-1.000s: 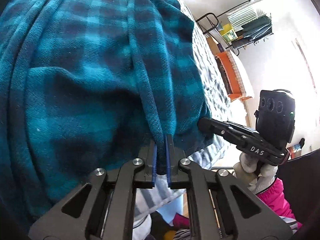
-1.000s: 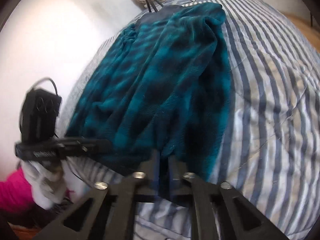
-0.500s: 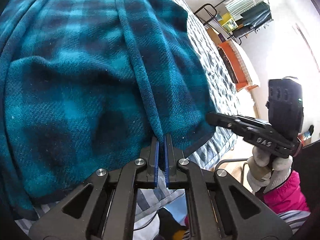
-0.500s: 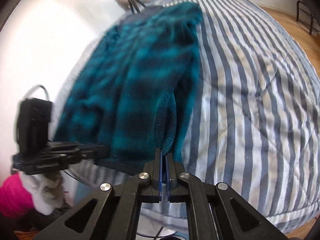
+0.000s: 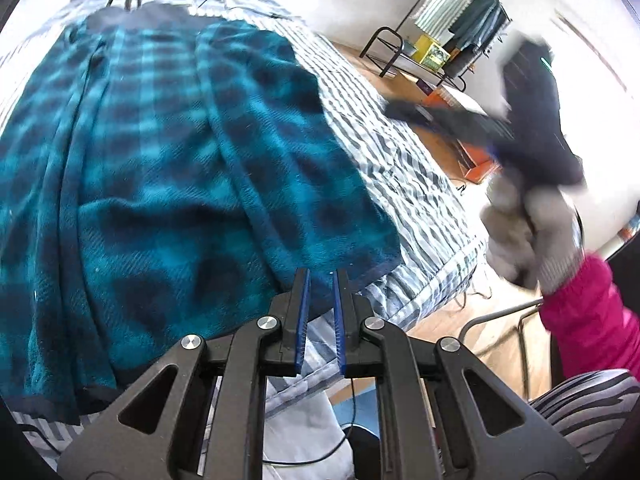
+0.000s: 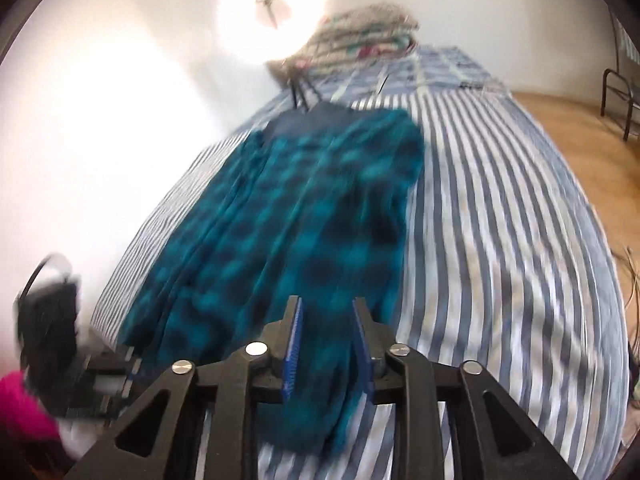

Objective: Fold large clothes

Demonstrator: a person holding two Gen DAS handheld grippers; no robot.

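— On the striped bed (image 6: 500, 220), what have you got, left to right?

— Leftmost in my right wrist view I see the left gripper (image 6: 120, 364), blurred, low at the near left edge of the mattress, with a pink sleeve (image 6: 20, 404) behind it. Next comes the teal plaid garment (image 6: 304, 216), laid lengthwise along the left half of the bed, its near end hanging over the mattress edge. The right half is bare striped quilt. A stack of folded bedding (image 6: 360, 36) sits at the far end.

— Any containers?

— Only in the left wrist view: a black wire rack (image 5: 432, 52) on the wooden floor beyond the bed, with a yellow box (image 5: 430, 48) and other small items on its shelf, too small to identify. Just below it is an orange crate (image 5: 474, 160); I cannot tell what is in it.

— The tools?

— My left gripper's blue pads (image 5: 304, 316) stand a narrow gap apart with nothing between them; the garment's dark hem (image 5: 376, 268) lies just beyond the tips, untouched. The right gripper (image 6: 326, 344) has its jaws opening, clearly apart. Fabric shows in the gap, but the pads are not pressing on it. In the left view that gripper is a blur held in a grey-gloved hand (image 5: 528, 224).
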